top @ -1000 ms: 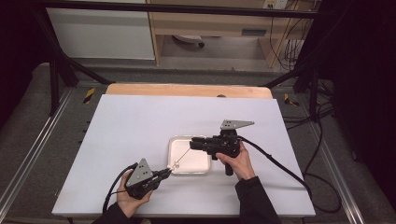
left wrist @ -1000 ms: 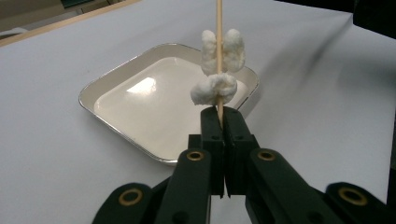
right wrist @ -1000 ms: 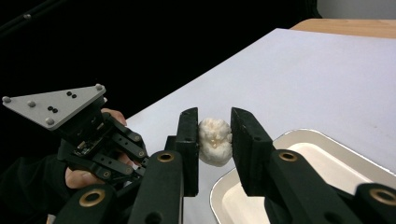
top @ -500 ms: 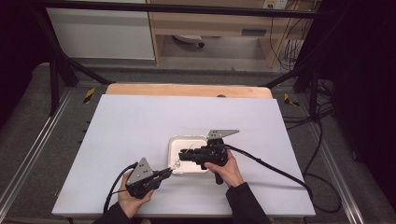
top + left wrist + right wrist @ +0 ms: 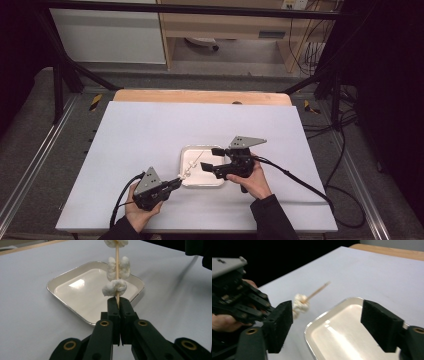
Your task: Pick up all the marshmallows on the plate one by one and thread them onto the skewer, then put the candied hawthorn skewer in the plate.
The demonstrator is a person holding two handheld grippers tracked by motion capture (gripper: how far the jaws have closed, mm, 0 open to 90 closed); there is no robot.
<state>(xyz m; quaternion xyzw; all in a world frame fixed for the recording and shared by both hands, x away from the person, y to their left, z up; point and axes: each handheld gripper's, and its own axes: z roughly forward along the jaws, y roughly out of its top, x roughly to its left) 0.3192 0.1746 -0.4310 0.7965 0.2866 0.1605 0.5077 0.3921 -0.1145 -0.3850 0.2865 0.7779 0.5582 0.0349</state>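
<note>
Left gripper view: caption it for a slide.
Left gripper shut on skewer of marshmallows above an empty tray.

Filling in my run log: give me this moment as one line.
left gripper: shut on skewer | skewer: three white pieces, above tray | right gripper: open, empty, over tray | tray: empty

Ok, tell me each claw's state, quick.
Left claw: shut on the skewer of white lumps.
Right claw: open, holding nothing, over the tray.
</note>
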